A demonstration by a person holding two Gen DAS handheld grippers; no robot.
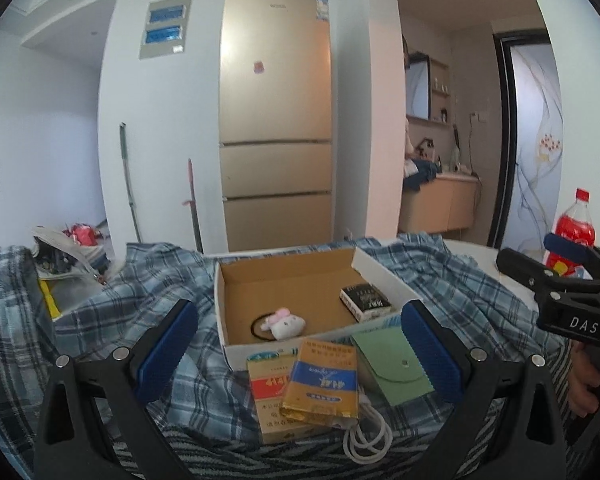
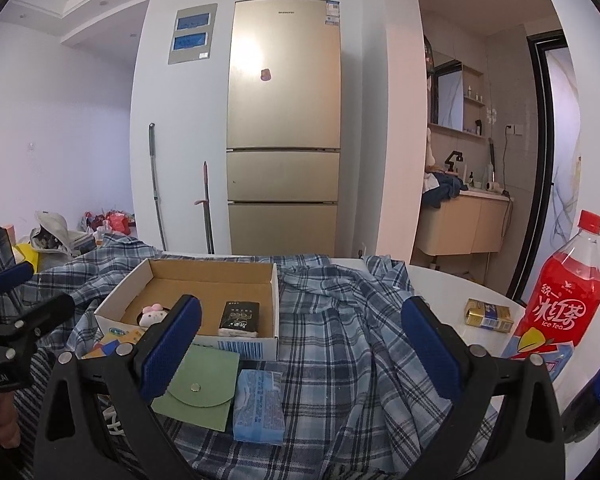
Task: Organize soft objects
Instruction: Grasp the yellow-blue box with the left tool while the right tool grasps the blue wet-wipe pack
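The blue tissue pack (image 2: 259,406) lies flat on the plaid cloth (image 2: 340,344), just in front of the cardboard box (image 2: 274,296) and beside the green pouch (image 2: 204,384); judge it light, compressible and film-wrapped, so slippery; take it across its short sides, near the middle. The pouch looks like thin, limp felt with a snap; pinch it at an edge. In the box sit a plush hair tie (image 1: 284,322), soft and fuzzy, and a dark pack (image 2: 238,318). Your right claw (image 2: 300,356) stands released and empty above the cloth; your left claw (image 1: 300,360) likewise, over two stiff cartons (image 1: 320,384).
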